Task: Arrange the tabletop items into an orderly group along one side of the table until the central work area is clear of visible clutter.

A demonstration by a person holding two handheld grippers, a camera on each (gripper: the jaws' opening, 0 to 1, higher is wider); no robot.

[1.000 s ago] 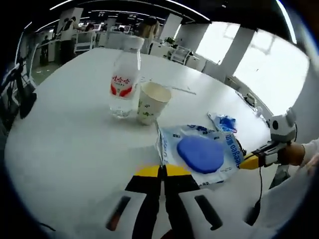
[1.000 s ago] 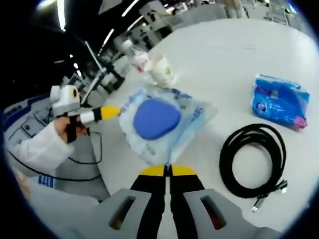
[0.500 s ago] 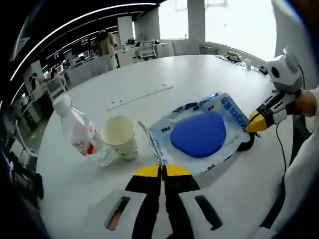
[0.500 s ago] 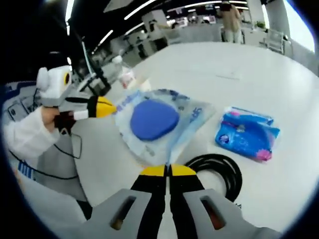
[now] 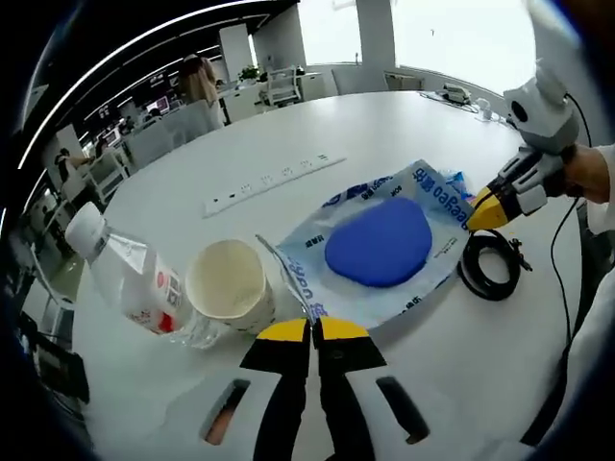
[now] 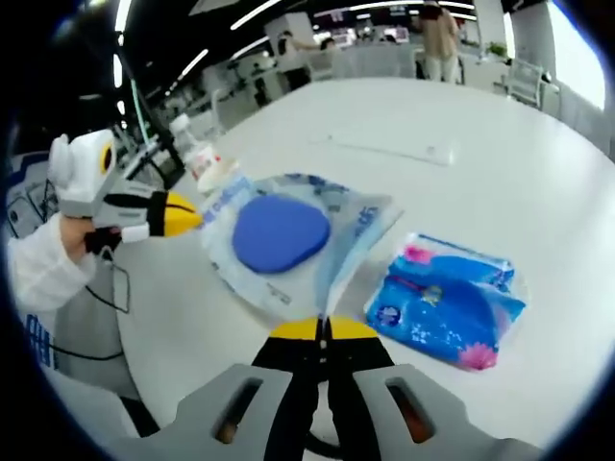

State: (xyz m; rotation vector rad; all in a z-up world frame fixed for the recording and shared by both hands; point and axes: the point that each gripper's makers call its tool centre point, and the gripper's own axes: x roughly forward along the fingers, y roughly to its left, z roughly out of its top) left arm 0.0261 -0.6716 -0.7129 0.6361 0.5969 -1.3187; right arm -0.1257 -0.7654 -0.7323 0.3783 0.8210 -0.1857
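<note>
A clear plastic bag with a blue pad inside (image 5: 380,252) hangs stretched between both grippers. My left gripper (image 5: 312,329) is shut on the bag's near edge, right beside the paper cup (image 5: 229,285) and the water bottle (image 5: 123,280). The right gripper (image 5: 485,211) comes in from the right, pinching the bag's far corner. In the right gripper view, my right gripper (image 6: 322,328) is shut on the bag (image 6: 281,233), and the left gripper (image 6: 178,213) holds its opposite side. A blue tissue pack (image 6: 447,301) lies to the right of the bag.
A coiled black cable (image 5: 490,267) lies on the white table (image 5: 384,125) under the right gripper. A white power strip (image 5: 274,178) lies further back on the table. The bottle (image 6: 195,154) stands near the table edge. Office desks and people are in the background.
Both grippers have carried the bag toward the cup and bottle, which now sit close to the left gripper. The cable has slid under the right gripper, and the tissue pack is nearer.
</note>
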